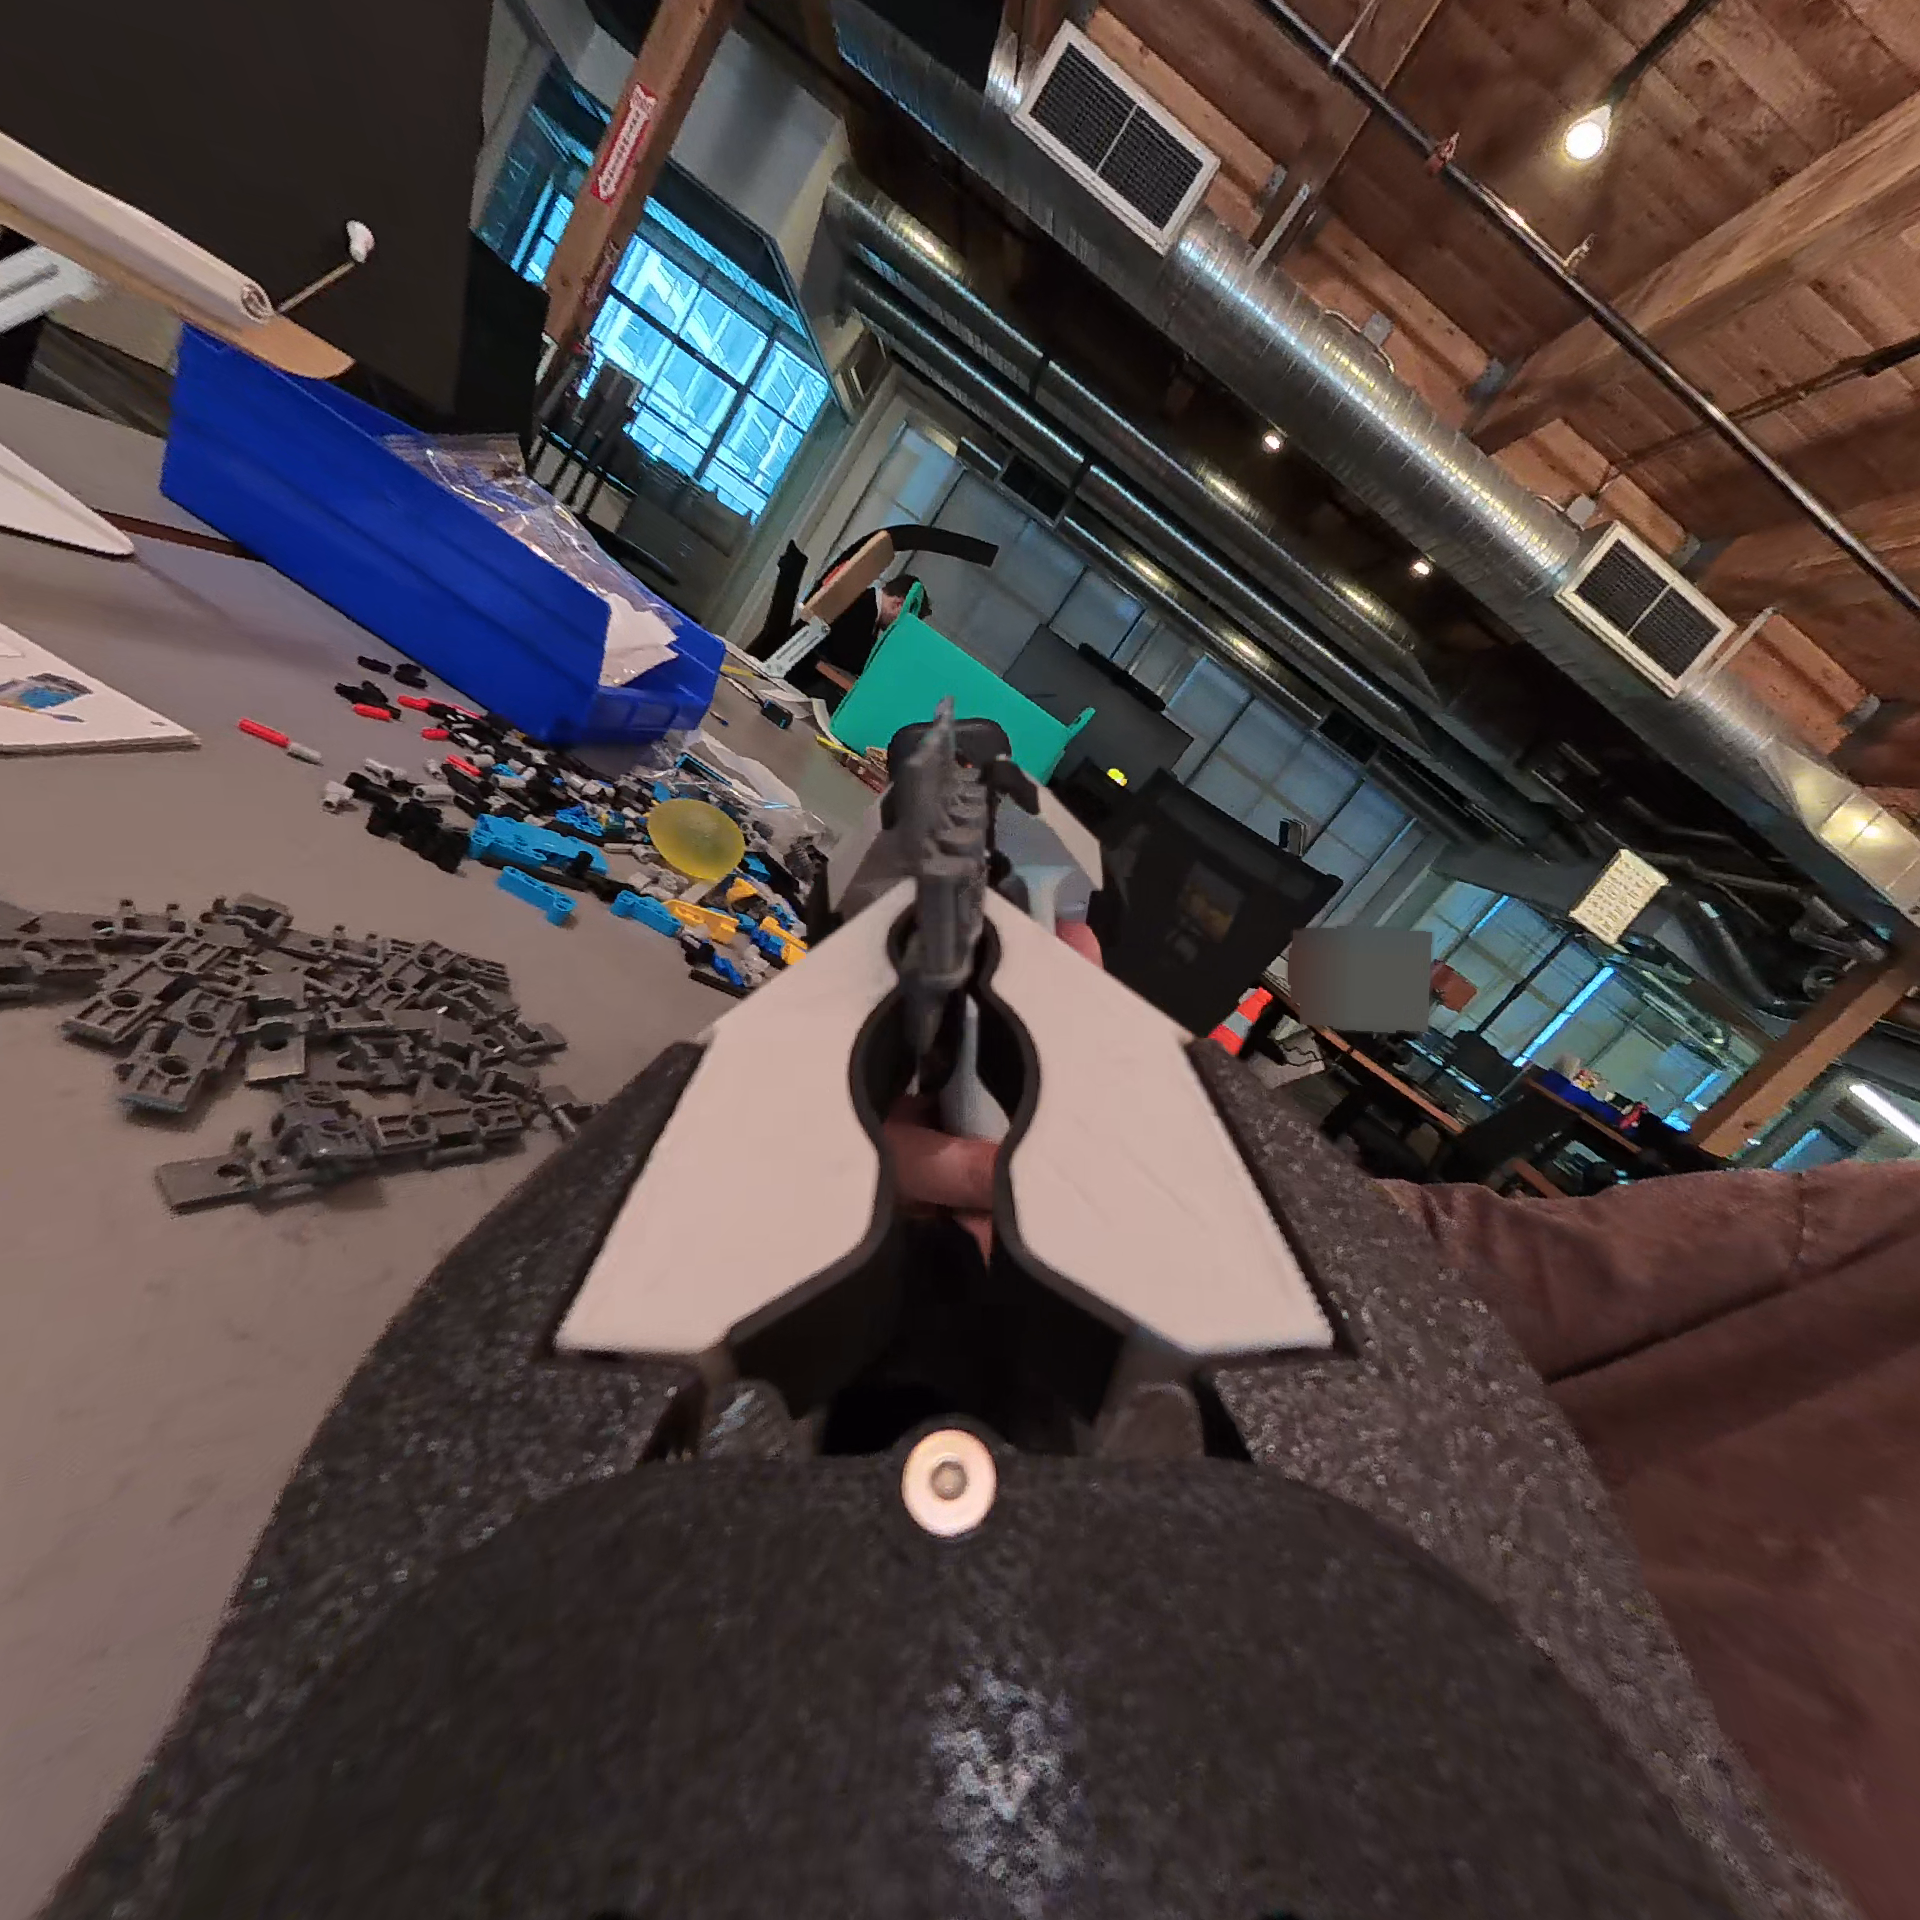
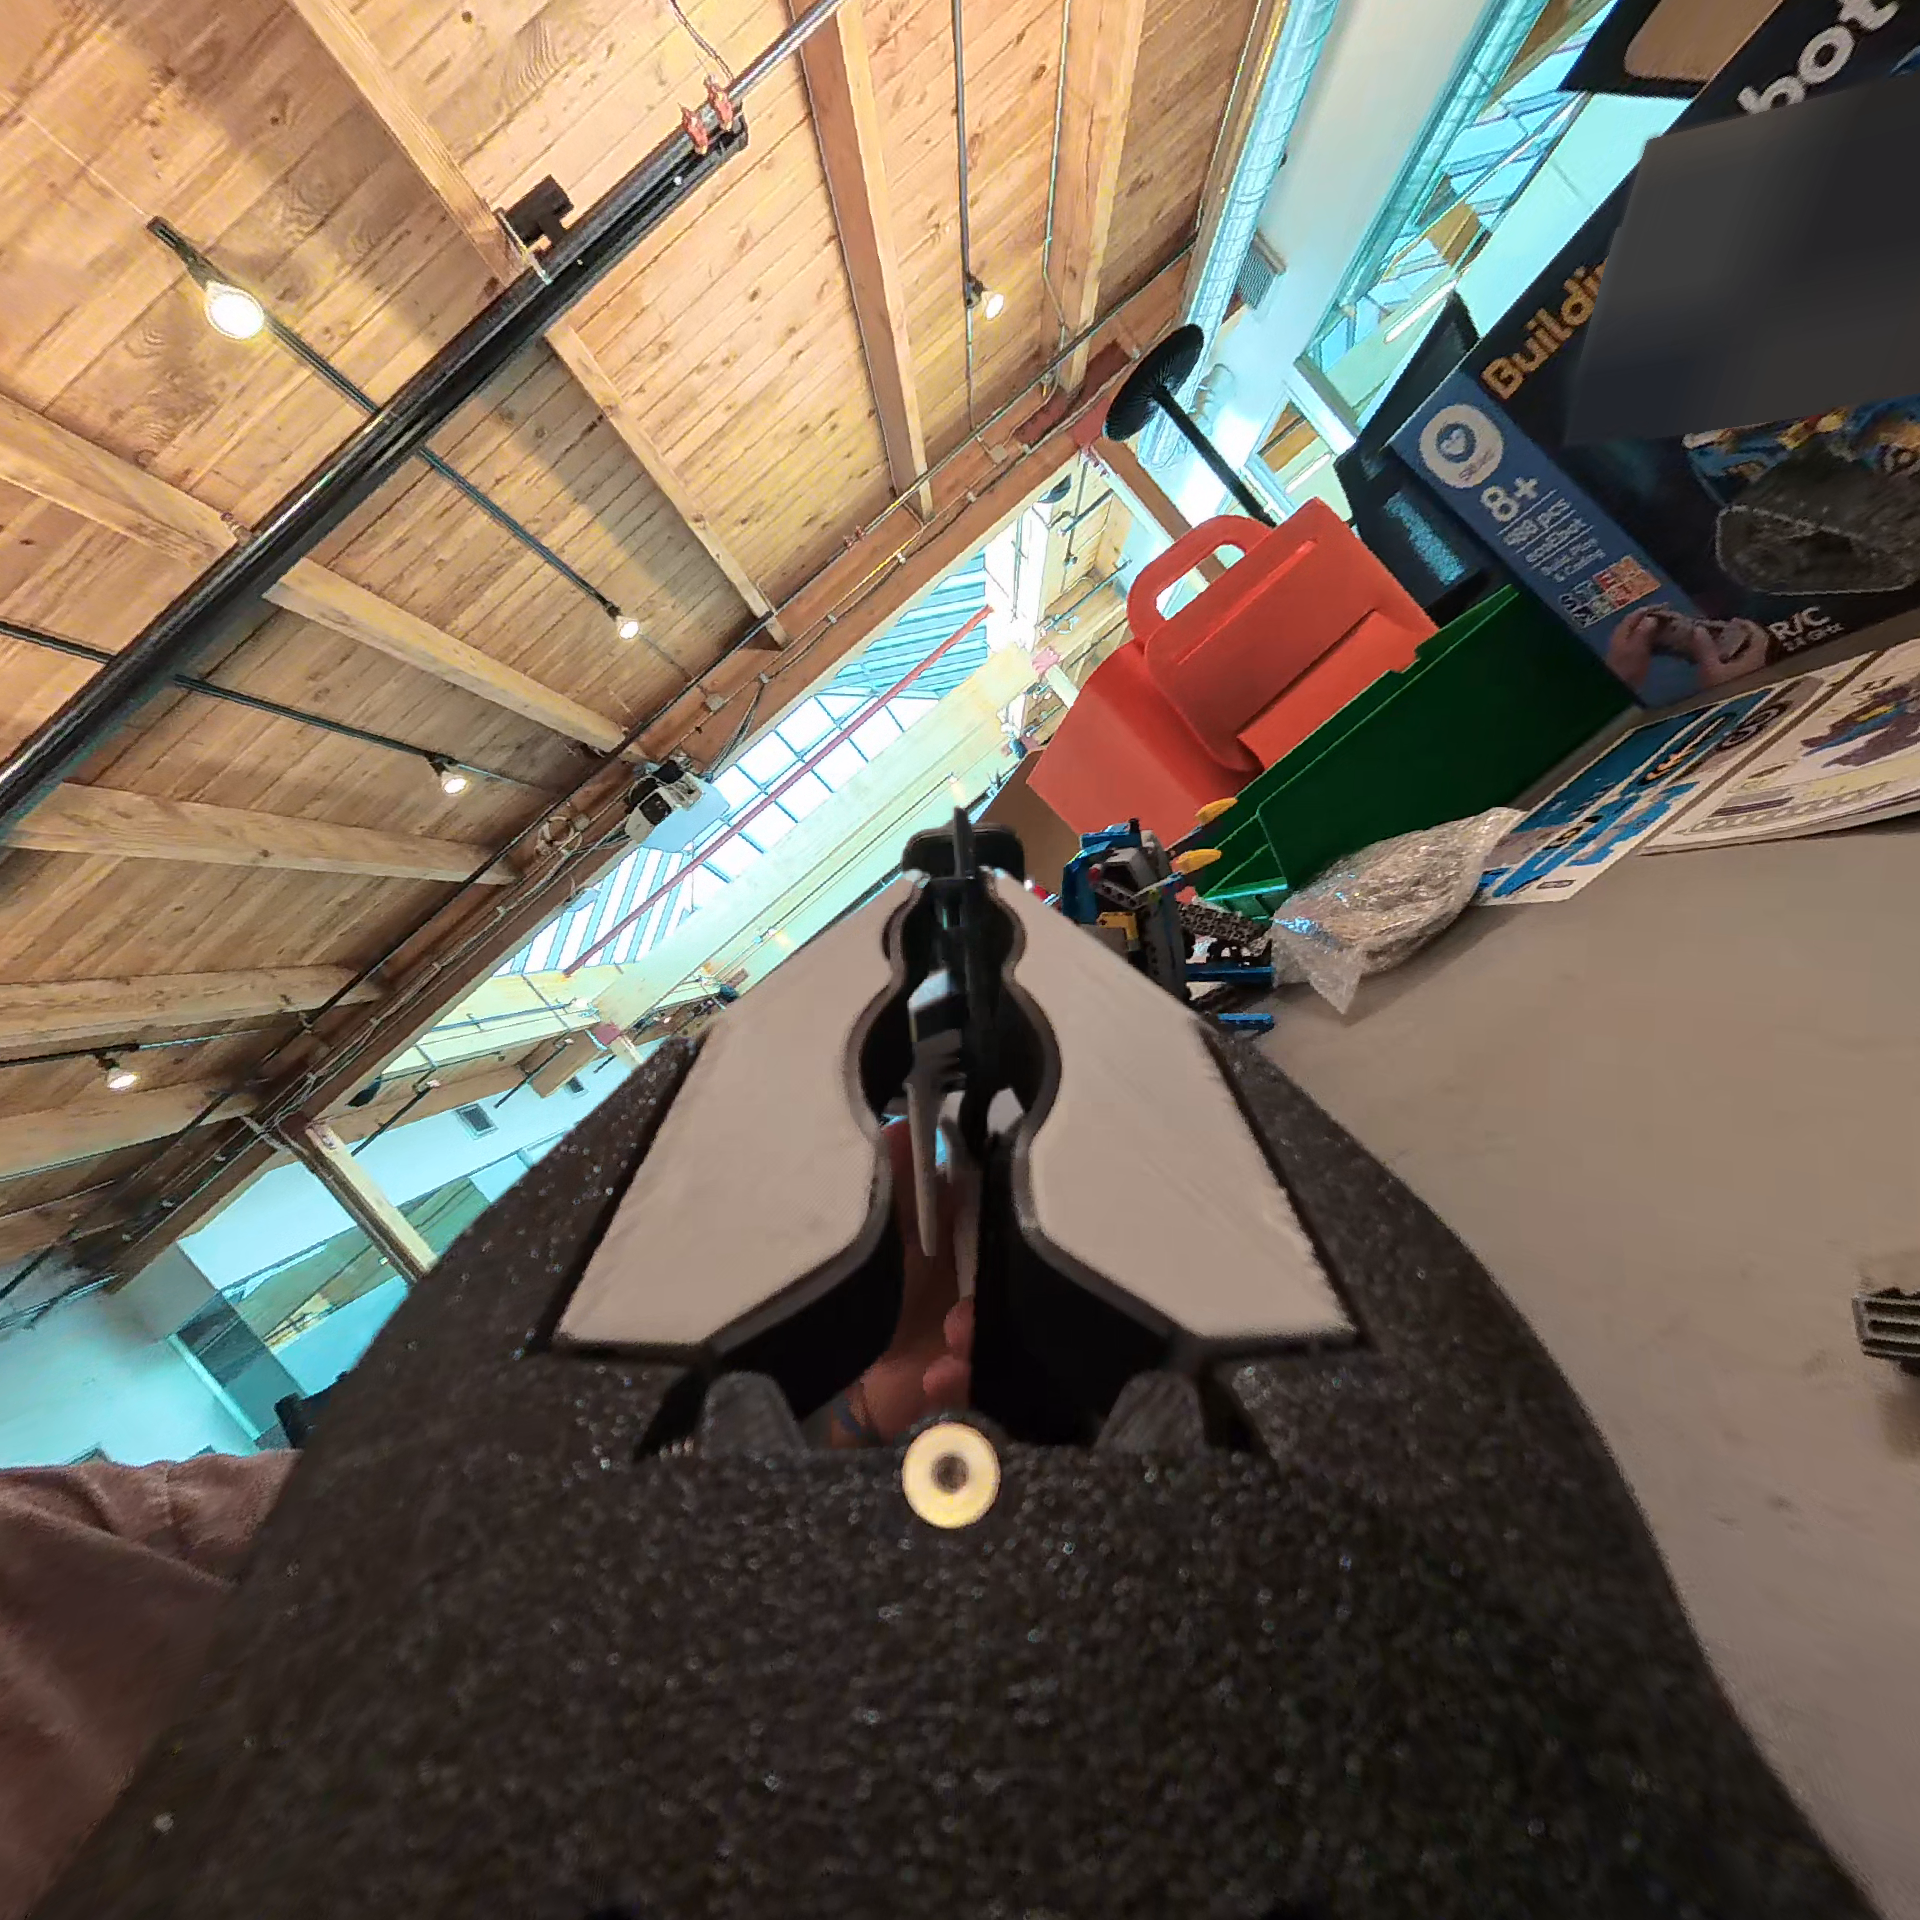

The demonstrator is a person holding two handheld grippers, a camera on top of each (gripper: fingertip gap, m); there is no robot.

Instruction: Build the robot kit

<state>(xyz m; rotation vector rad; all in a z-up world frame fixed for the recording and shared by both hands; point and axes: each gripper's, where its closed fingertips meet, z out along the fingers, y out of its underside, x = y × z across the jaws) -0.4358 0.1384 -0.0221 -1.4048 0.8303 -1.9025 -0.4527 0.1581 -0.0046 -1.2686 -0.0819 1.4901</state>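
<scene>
In the left wrist view, the left gripper (image 1: pixel 943 914) is lifted off the table and tipped up. Its two white fingers (image 1: pixel 769 1143) are squeezed close and pinch a thin strip of gray track pieces (image 1: pixel 948 831). The strip sticks out past the tips. Just behind it is the other gripper, seen from its far end, almost touching. A brown sleeve (image 1: pixel 1714 1403) fills the right side.

The gray table (image 1: pixel 156 1403) slopes away on the left. On it, near the gripper, lies a pile of gray track links (image 1: pixel 260 1018). Farther off is a heap of small blue, black and yellow building pieces (image 1: pixel 582 821) with a yellow see-through dome (image 1: pixel 695 837) on top. Behind that heap sits a long blue bin (image 1: pixel 416 551). A paper booklet (image 1: pixel 73 707) lies at the far left.

In the right wrist view, the right gripper (image 2: pixel 961 883) points up toward a wooden ceiling (image 2: pixel 416 468). Its white fingers (image 2: pixel 1143 1122) are pressed close on a thin black part (image 2: pixel 966 935) that runs between them. I cannot tell just what this part is.

On the right, on the gray table (image 2: pixel 1558 1143), stands a half-built blue and gray model (image 2: pixel 1132 894). Next to it lies a clear plastic bag of pieces (image 2: pixel 1382 904). Behind them are a green bin (image 2: pixel 1403 758), an orange case with a handle (image 2: pixel 1226 644) and a blue toy box (image 2: pixel 1621 499). Printed sheets (image 2: pixel 1714 769) lie flat by the box.
</scene>
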